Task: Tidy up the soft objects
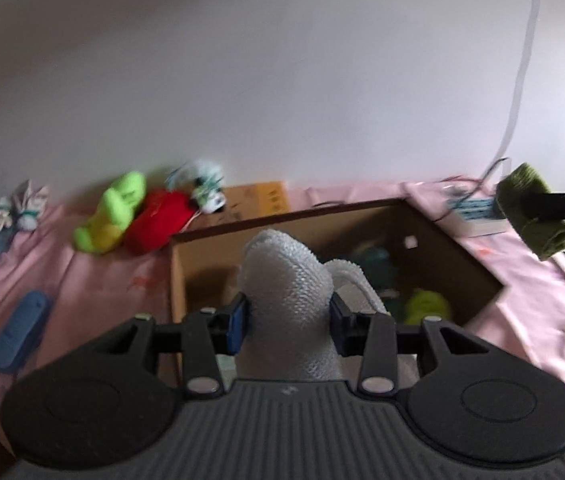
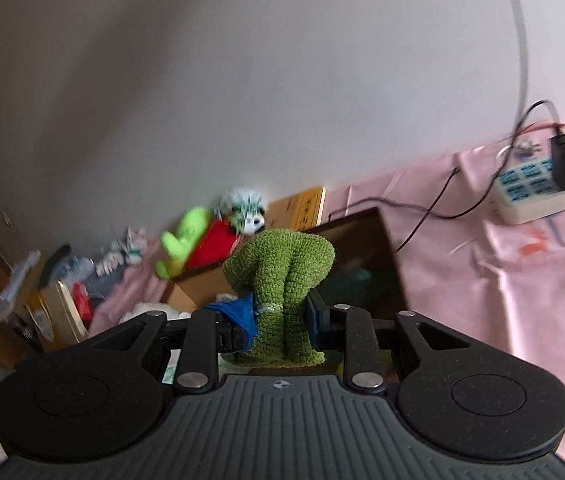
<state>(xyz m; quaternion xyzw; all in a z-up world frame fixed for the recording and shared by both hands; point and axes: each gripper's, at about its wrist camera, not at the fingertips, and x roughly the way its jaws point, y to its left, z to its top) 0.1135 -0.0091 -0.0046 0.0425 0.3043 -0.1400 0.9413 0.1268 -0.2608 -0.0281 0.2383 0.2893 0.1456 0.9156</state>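
Left gripper is clamping a grey knitted soft piece, holding it above the near edge of the open cardboard box on the pink cloth. Right gripper is pinching a green crocheted piece, jaws narrowed onto its middle, over the box's right side. A lime-green plush and red plush are lying left of the box, by the far wall.

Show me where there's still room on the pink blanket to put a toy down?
Bare pink blanket lies between the cardboard box and the power strip, though a black cable crosses it. Another patch sits between the box and the blue object. By the wall, the green and red plushies crowd together.
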